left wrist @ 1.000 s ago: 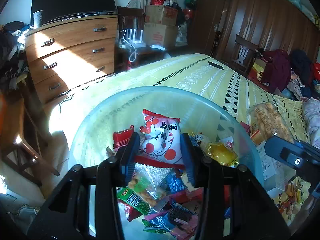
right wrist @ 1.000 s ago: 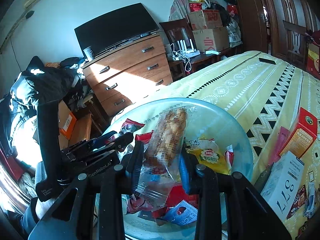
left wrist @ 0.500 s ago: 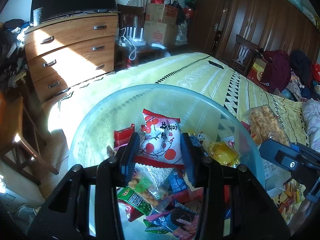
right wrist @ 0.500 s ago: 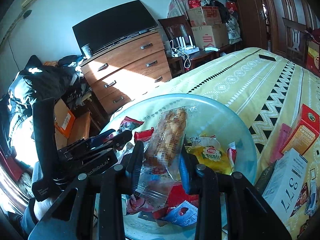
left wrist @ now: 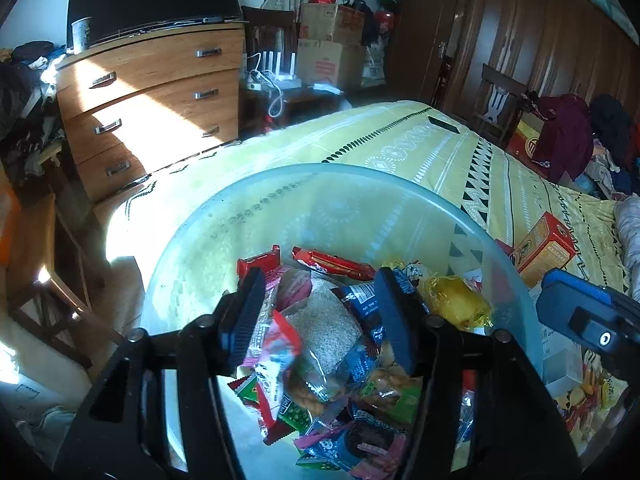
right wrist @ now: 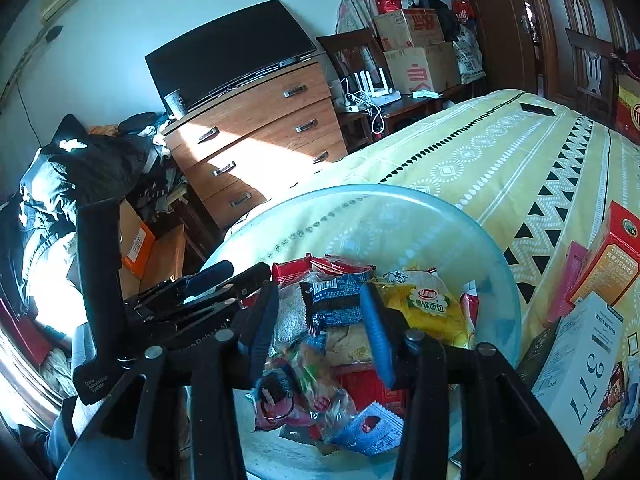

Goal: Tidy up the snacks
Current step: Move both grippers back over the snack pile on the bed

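In the left wrist view the left gripper [left wrist: 320, 312] hangs over the clear bowl [left wrist: 192, 276] on the bed [left wrist: 400, 140], its jaws opening and gripping nothing, so packets likely fall straight onto the pile beneath; the snacks [left wrist: 328, 344] form a loose heap of crinkled wrappers: red, blue, green and a pale grainy pack, with a yellow bun pack [left wrist: 456, 300] beside. In the right wrist view the right gripper [right wrist: 320, 320] is poised likewise above the bowl [right wrist: 400, 216], jaws opening with nothing pinched between them; an orange box [right wrist: 616, 256] and a white box [right wrist: 584, 348] wait outside it on the bed.
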### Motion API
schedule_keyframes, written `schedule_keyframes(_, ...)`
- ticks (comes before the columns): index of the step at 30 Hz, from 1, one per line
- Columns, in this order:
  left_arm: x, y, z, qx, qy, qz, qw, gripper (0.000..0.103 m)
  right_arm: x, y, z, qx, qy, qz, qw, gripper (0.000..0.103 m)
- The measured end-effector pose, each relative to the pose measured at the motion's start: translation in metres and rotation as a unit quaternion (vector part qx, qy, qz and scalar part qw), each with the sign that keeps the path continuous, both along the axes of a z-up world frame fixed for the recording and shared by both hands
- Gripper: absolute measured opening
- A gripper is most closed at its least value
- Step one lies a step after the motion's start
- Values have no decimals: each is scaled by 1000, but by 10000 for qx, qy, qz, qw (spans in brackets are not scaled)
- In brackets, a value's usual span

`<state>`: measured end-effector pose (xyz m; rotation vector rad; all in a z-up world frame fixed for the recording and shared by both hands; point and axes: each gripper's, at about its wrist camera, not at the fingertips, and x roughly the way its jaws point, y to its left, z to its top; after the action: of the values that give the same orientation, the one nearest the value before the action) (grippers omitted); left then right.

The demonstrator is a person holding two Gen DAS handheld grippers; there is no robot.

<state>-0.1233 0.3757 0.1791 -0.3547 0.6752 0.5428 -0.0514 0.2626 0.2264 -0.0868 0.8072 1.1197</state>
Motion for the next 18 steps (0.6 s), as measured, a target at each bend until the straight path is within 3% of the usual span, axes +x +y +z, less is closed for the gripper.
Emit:
schedule_keyframes(4,1,-5,5,157,18,58,9999,72,-2,-9,3,81,-6,-54,10000,60)
schedule_keyframes(13,3,-37,30,528,-92,-62,9985,75,-10,-59,13,236,-82,-318,9992,62)
schedule_keyframes(18,7,-81,50,639,-363,-541,9958,76,-14,-110,11,268,-153,-605,9977,62)
